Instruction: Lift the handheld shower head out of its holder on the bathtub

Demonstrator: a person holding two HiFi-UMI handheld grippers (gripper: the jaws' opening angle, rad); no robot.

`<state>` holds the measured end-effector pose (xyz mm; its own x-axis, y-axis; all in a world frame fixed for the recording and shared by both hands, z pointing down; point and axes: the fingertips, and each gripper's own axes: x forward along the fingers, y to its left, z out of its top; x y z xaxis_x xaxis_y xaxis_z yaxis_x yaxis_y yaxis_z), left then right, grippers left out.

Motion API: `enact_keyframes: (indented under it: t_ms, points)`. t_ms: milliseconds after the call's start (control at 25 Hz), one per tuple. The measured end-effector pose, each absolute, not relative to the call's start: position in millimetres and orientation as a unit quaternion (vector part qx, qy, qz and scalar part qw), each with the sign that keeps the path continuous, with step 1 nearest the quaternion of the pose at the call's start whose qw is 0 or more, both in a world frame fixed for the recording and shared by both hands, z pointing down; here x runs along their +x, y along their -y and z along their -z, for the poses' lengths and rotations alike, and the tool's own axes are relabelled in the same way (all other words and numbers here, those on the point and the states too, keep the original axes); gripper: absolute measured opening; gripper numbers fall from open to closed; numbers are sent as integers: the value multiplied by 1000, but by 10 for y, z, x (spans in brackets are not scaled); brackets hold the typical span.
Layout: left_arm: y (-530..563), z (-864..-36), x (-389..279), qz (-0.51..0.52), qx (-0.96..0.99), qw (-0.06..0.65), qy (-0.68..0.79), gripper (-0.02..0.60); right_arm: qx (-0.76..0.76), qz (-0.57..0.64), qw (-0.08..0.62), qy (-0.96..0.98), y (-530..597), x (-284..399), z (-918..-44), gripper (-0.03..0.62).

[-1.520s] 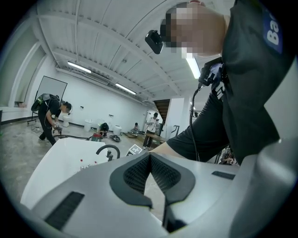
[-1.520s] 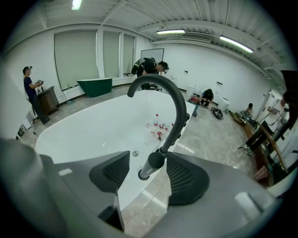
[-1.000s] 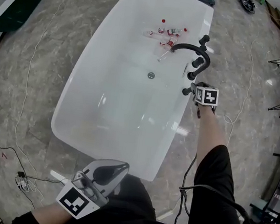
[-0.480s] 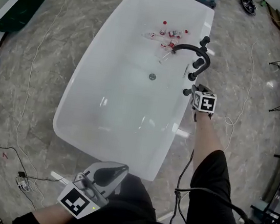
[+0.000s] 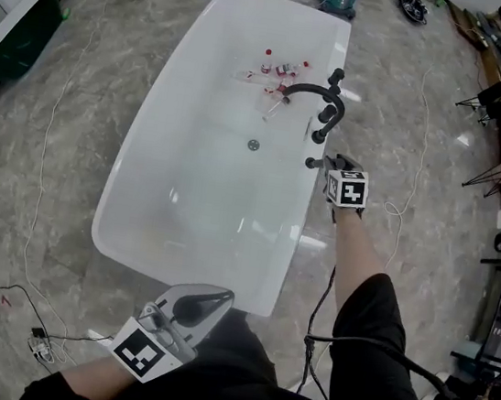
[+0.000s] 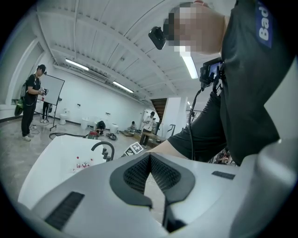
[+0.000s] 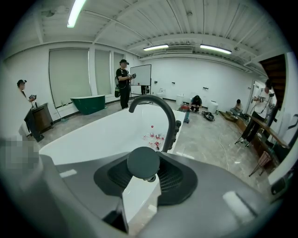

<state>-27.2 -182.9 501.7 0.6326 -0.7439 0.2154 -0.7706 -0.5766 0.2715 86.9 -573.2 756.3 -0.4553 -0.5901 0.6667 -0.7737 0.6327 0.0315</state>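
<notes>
Right gripper view shows the handheld shower head (image 7: pixel 143 162) best. I see its dark round end, with a small shiny part under it, sitting between the two pads of the right claw (image 7: pixel 145 175). The pads press on it from both sides, so the claw is closed on the shower head. The holder itself is hidden under the claw, and I cannot tell if the shower head is already free of it.

In the head view this grip is at the right long rim of the bathtub (image 5: pixel 206 188), nearer to the far end than to the near one. Just beyond it along the same rim stand the black faucet spout (image 7: pixel 170 125) and its valve handles (image 5: pixel 324 114). Some small bottles (image 5: pixel 283 68) lie on the tub floor at the far end, well apart from the work.

My left claw (image 5: pixel 203 306) is low by the near end of the tub. Its pads meet at the tips and nothing is between them.

I think the main danger is the grip. The pads hold only the top part of the shower head, and the piece looks smooth, so it may slide out if I pull fast. A pull that is not straight can jam it in the holder. A swing toward the far end can knock it on the handles or the spout. If it drops, it can strike the rim.
</notes>
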Motion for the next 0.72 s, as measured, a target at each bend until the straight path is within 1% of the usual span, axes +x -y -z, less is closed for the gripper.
enact_keyframes:
  t_ms: [320, 560, 720]
  points:
    - [1579, -4576, -333, -19, 896, 152, 417, 5, 408, -127, 311, 849, 5192, 889, -6835, 132]
    - [1387, -4333, -402, 0, 904, 123, 408, 5, 380, -90, 333, 858, 4618, 818, -6477, 132]
    - [1281, -4174, -456, 5, 906, 114, 407, 5, 373, -88, 331, 862, 4221, 856, -6328, 132]
